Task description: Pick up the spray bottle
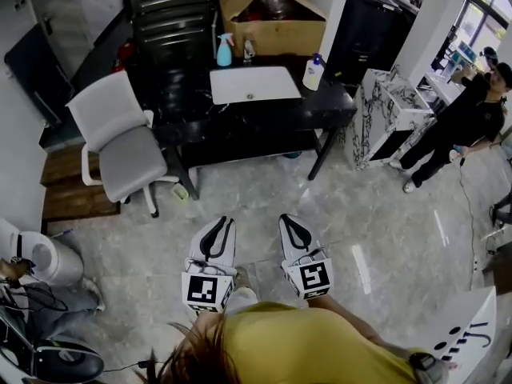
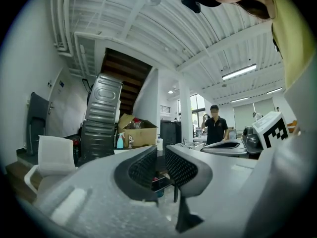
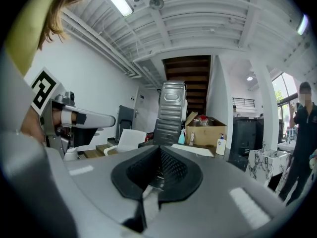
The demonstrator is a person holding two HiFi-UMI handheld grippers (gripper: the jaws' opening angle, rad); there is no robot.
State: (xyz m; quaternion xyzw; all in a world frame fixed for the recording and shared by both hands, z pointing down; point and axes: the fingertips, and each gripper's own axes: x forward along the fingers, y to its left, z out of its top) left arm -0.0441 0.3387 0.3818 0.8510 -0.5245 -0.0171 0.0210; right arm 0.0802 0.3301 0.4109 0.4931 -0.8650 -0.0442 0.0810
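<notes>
Spray bottle: upper centre, on black desk, well away. Left gripper: barely ajar, empty. Right gripper: closed, empty. Advice: approach level, open wide first.

Head view: both tools are held side by side just ahead of the person's torso, low at 6 o'clock, level. The left tool points toward 1 o'clock and the right tool toward 11 o'clock, so the tips converge slightly but stay apart. Each marker cube sits at the near end, the left cube and the right cube. The hands are hidden under the cubes. The yellow-clad shoulders fill the 6 o'clock edge. Left gripper view: jaws slightly apart, narrow gap, nothing between. Right gripper view: jaws meet at the tips, nothing held.
</notes>
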